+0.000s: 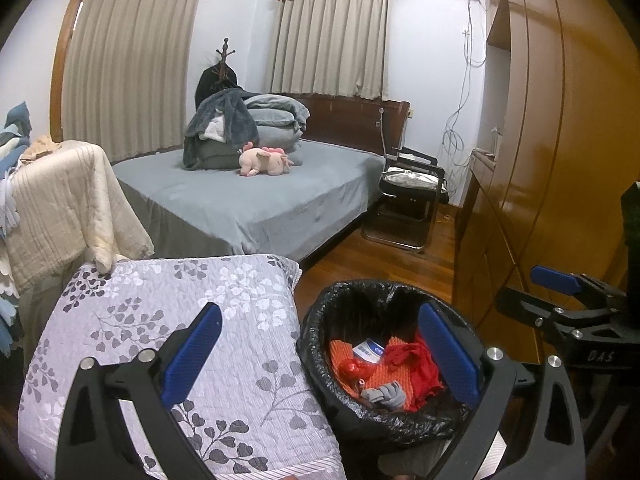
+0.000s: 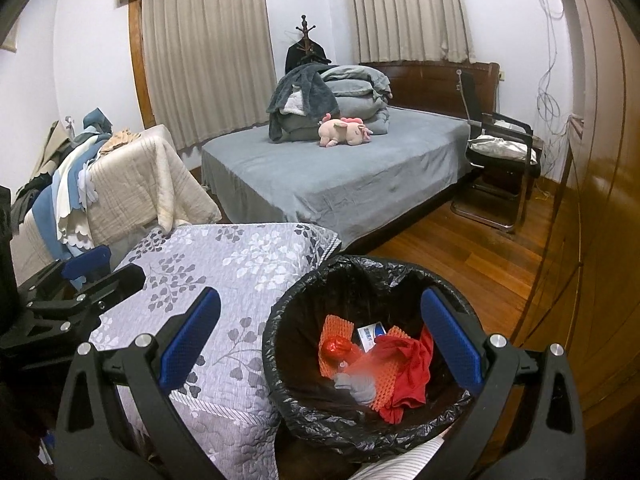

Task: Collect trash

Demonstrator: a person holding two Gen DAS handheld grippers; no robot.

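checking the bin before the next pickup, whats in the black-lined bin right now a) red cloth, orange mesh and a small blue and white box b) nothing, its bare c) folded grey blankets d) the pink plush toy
a: inside the black-lined bin lie a red cloth, orange mesh and a small blue and white box; the pink plush toy sits on the bed.

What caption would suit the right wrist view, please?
Open right gripper above a black-lined bin holding red and orange trash, beside a floral quilt.
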